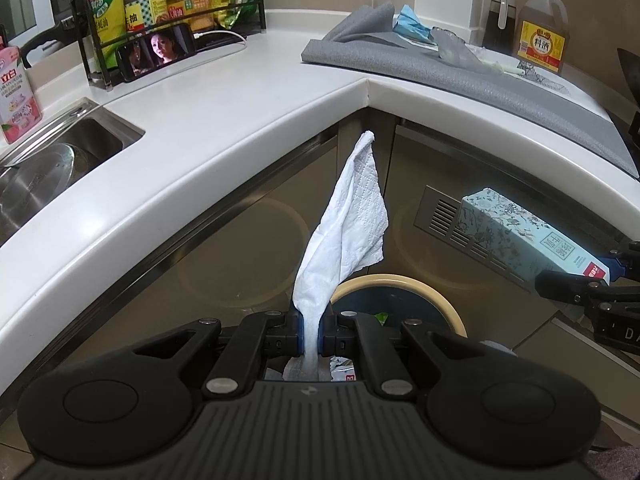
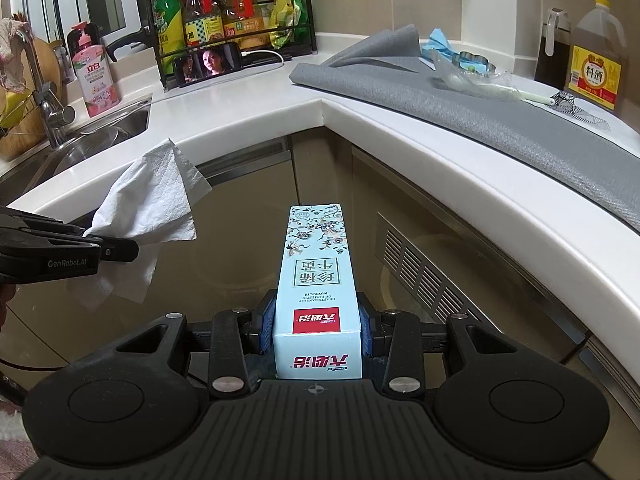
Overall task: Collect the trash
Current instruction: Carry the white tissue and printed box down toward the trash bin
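Left claw (image 1: 311, 336) clamped on tissue (image 1: 348, 216), held above bin (image 1: 444, 300). Tissue: light, limp; any pinch holds. Right claw (image 2: 318, 334) closed across box (image 2: 316, 264) end, below desk (image 2: 248, 108) edge. Box likely light, stiff, crushable; grip side walls.

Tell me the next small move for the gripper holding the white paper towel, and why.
Probably open the left gripper and let the white quilted paper towel drop. Its jaws are shut on the towel's lower end, and the round cream-rimmed trash bin sits open right below and just ahead, with litter already inside. A slight push forward first may centre it. The right gripper holds the pale blue floral carton off to the side.
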`<state>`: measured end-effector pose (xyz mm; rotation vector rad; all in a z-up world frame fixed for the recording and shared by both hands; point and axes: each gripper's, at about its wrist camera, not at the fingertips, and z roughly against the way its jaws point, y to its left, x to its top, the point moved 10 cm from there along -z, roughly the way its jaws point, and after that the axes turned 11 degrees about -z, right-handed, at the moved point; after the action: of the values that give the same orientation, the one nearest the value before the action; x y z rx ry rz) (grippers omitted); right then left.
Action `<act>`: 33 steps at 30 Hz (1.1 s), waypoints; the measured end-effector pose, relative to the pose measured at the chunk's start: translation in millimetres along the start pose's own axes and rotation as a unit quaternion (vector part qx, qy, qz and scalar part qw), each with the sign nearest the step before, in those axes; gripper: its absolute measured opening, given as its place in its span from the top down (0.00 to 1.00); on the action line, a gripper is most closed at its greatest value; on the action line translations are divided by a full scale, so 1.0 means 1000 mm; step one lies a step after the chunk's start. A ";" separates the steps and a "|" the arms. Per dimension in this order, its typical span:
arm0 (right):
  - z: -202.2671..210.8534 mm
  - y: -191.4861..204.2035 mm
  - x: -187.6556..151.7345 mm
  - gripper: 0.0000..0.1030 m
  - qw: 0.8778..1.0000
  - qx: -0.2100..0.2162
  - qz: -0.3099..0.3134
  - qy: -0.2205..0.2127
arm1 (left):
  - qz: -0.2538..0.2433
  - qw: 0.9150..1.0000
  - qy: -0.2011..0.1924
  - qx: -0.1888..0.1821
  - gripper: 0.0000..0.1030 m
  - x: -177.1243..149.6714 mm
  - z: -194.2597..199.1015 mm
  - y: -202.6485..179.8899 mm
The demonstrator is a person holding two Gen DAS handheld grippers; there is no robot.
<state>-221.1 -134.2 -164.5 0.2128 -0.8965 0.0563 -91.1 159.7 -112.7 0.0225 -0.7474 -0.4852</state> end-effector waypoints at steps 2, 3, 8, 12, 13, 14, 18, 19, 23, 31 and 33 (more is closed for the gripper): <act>-0.002 -0.001 -0.001 0.60 1.000 -0.001 -0.001 0.003 | -0.001 1.000 0.003 -0.001 0.94 -0.001 -0.002 0.000; -0.003 -0.001 -0.002 0.60 1.000 -0.001 -0.002 0.004 | -0.001 1.000 0.004 -0.002 0.94 -0.001 -0.004 -0.001; -0.008 -0.003 -0.003 0.60 1.000 -0.003 -0.004 0.012 | -0.002 1.000 0.011 -0.007 0.94 -0.002 -0.010 -0.002; -0.013 -0.004 -0.003 0.60 1.000 -0.004 -0.005 0.017 | -0.003 1.000 0.016 -0.009 0.94 -0.001 -0.015 -0.001; -0.014 -0.004 -0.004 0.60 1.000 -0.004 -0.005 0.018 | -0.003 1.000 0.017 -0.009 0.94 -0.001 -0.016 -0.001; -0.014 -0.004 -0.004 0.60 1.000 -0.004 -0.005 0.020 | -0.003 1.000 0.017 -0.010 0.94 -0.001 -0.017 -0.001; -0.018 -0.004 -0.004 0.60 1.000 -0.006 -0.006 0.024 | -0.004 1.000 0.020 -0.012 0.94 0.000 -0.020 -0.002; -0.019 -0.004 -0.004 0.60 1.000 -0.007 -0.006 0.025 | -0.004 1.000 0.021 -0.012 0.94 0.000 -0.021 -0.002; -0.021 -0.003 -0.004 0.60 1.000 -0.008 -0.004 0.029 | -0.004 1.000 0.024 -0.014 0.94 0.000 -0.024 -0.002; -0.027 -0.002 -0.004 0.60 0.999 -0.011 -0.003 0.039 | -0.001 0.999 0.034 -0.019 0.94 -0.002 -0.032 -0.002; -0.030 -0.003 -0.004 0.60 0.999 -0.012 -0.003 0.042 | 0.000 0.999 0.037 -0.021 0.94 -0.003 -0.034 -0.002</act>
<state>-200.5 -130.4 -186.0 0.1893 -0.8122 0.0483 -71.4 153.8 -140.4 0.0011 -0.6643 -0.4973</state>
